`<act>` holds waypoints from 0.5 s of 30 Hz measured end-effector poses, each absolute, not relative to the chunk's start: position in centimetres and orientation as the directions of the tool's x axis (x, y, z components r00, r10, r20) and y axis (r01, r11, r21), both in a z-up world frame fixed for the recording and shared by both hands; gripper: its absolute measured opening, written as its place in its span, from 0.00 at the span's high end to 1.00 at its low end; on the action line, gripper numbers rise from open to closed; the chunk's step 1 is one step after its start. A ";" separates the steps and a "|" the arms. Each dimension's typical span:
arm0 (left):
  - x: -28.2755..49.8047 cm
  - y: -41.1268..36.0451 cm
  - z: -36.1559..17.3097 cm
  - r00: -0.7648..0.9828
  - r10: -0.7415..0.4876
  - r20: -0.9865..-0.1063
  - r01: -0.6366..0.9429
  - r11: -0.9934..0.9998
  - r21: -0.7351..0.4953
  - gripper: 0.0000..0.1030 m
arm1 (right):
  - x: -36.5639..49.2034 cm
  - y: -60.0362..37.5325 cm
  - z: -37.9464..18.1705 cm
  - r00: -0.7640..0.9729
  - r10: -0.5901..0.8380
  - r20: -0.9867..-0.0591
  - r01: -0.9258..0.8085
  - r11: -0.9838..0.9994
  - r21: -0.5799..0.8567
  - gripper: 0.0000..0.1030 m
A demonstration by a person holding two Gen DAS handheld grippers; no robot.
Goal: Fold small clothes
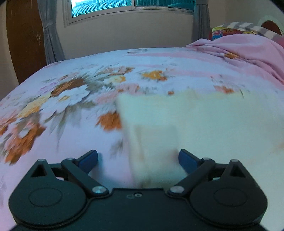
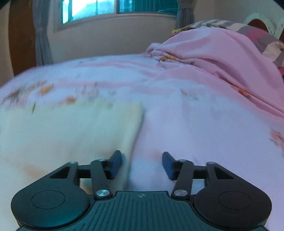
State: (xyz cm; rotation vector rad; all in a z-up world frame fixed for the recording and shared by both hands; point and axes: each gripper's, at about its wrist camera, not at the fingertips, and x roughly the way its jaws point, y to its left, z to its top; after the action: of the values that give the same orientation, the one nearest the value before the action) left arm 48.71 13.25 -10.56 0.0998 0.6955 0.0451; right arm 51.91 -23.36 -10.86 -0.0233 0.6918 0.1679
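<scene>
- Fingers of our left gripper are spread wide apart, and a corner of the pale yellow cloth sits between them, up against the blue pad on one side.
- We cannot tell if that pad is really pressing the cloth or just sitting beside it (everything low in the picture is blurry).
- Our right gripper has its fingers spread too, with nothing pinched between them.
- One edge of the cloth runs down to the blue pad of one right finger, and the other right finger is over bare sheet beside the cloth.
- That cloth lies flat on the flowery bed sheet, and it looks like a plain rectangle with a straight far edge.
- Beyond the cloth, on the far side of it, the sheet shows big orange, brown and white flowers.
- A bunched pink blanket is heaped well past the cloth, up by the striped pillow.
- Farthest from the cloth we see a window in the wall, with grey curtains hanging at both sides.
- Next to one curtain stands a dark wooden door (it is far from the cloth too).
</scene>
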 end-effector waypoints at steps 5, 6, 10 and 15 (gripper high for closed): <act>44.7 12.7 -9.2 0.743 0.118 -0.659 -0.017 0.988 0.156 0.06 | 46.6 -25.1 -8.6 0.793 0.172 -0.585 -0.138 0.985 0.103 0.46; 43.7 12.5 -8.7 0.747 0.124 -0.653 -0.010 0.985 0.175 0.06 | 45.6 -25.1 -8.0 0.802 0.175 -0.571 -0.143 0.985 0.100 0.46; 39.7 11.8 -7.3 0.770 0.113 -0.628 0.027 0.977 0.210 0.06 | 41.0 -25.2 -5.5 0.811 0.209 -0.547 -0.170 0.978 0.121 0.46; 35.0 11.0 -5.9 0.783 0.099 -0.615 0.051 0.974 0.221 0.06 | 34.8 -25.7 -3.6 0.814 0.246 -0.527 -0.194 0.969 0.152 0.46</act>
State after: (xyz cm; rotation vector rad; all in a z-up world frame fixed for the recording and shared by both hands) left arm 35.04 11.04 -5.94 0.2313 0.6728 0.0261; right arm 34.82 -25.70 -3.63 0.0927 0.5741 0.2352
